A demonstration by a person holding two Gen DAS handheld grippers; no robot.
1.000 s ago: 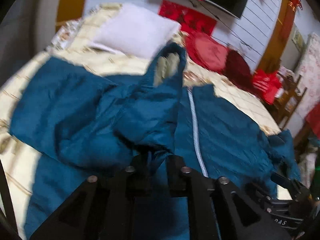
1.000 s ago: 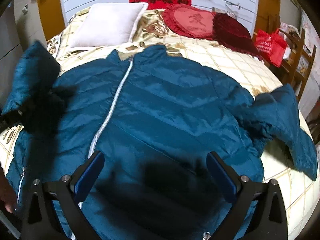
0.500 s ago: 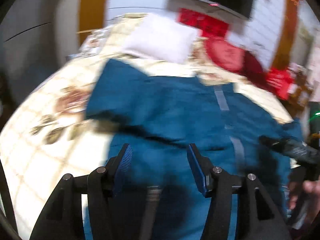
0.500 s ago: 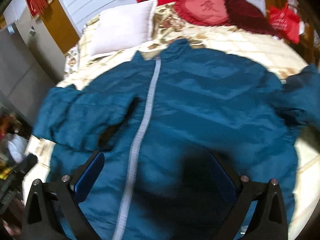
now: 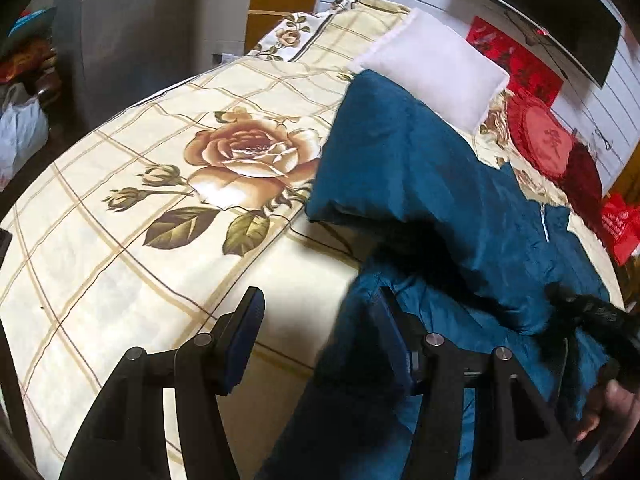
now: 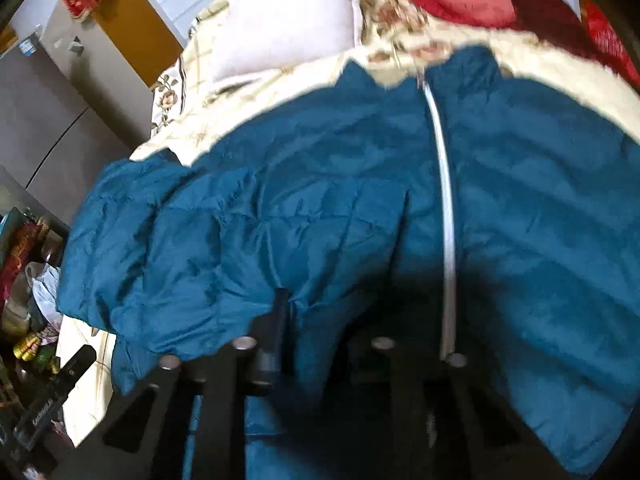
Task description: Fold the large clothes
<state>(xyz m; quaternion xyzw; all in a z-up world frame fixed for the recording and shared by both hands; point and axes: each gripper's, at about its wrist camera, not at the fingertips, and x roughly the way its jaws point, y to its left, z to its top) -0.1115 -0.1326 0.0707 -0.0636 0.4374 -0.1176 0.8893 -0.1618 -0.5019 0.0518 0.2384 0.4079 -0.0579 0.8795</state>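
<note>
The left gripper (image 5: 316, 340) has its 2 jaws spread apart. Nothing is between them but the bed cover. Its right finger (image 5: 394, 344) sits at the edge of the blue jacket (image 5: 424, 168), and I cannot tell if it touches it. Its left finger (image 5: 244, 340) hangs over the bare cover.

The right gripper (image 6: 308, 344) has just been closing, and its jaws are now pressed together. Blue cloth from the jacket (image 6: 320, 200) bunches up right at the tips. It looks pinched, but the picture is dark and blurry there. In the left view, a bare hand (image 5: 612, 408) shows at the right edge, behind that gripper.

The jacket lies spread out on the bed (image 5: 120, 248), front side up. A white zipper (image 6: 446, 208) runs down its middle. 1 sleeve (image 5: 384, 148) is folded in over the front of the jacket.

The bed cover is cream with thin brown lines and a big rose (image 5: 248, 152) printed on it. Farther back lies a white pillow (image 5: 432, 68). Next to it are a round red cushion (image 5: 544, 140) and a darker red one (image 5: 584, 176). A red bag (image 5: 620, 228) sits by the far side of the bed.

Behind the bed is a white wall with lines across it, and a black screen (image 5: 552, 4) hangs on it. On the left stands a gray cupboard (image 5: 132, 40).
</note>
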